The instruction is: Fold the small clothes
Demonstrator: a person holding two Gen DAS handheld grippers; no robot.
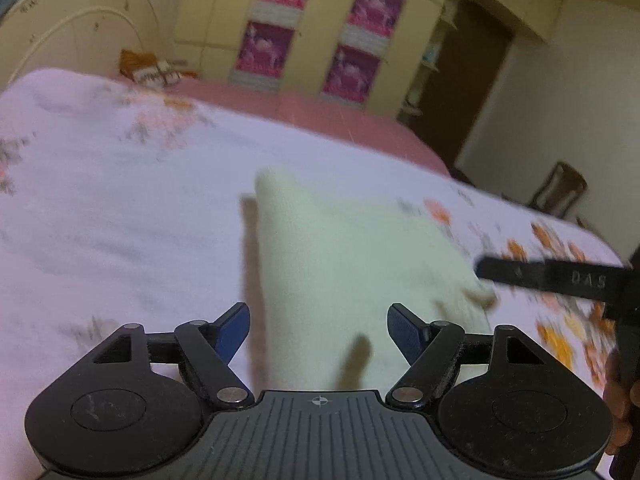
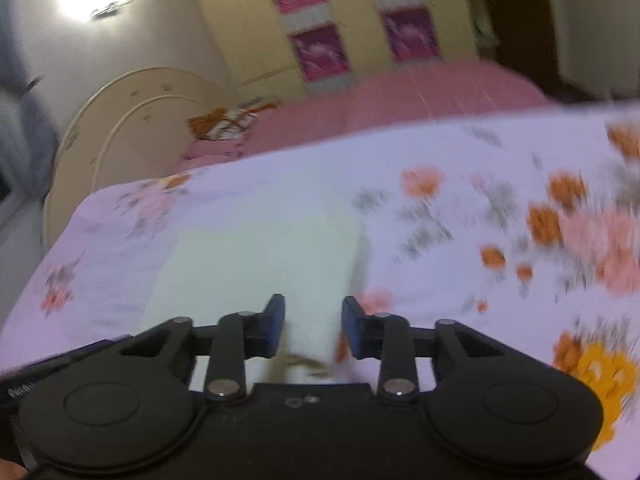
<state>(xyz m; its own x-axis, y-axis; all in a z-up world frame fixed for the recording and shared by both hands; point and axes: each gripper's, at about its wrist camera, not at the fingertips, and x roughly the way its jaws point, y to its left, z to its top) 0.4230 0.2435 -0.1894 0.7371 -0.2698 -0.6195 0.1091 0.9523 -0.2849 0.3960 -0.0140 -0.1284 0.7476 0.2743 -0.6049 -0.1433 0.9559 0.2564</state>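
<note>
A pale cream garment (image 1: 348, 256) lay flat on the bed's floral sheet (image 1: 120, 200), and everything else is placed from it. The left gripper (image 1: 319, 330) hovered at the garment's near edge with its jaws spread wide and nothing pressed between them; the cloth showed below in the gap. At the garment's right corner in the left wrist view, the black finger of the right gripper (image 1: 540, 276) reached in, touching or just above the cloth. From the right wrist view, the right gripper (image 2: 313, 330) had its jaws partly spread, with the near corner of the garment between them; the blur left it unclear whether the pads pinched it. Beyond the garment stood a cream headboard (image 2: 132, 120) and a wardrobe (image 2: 320, 32).
</note>
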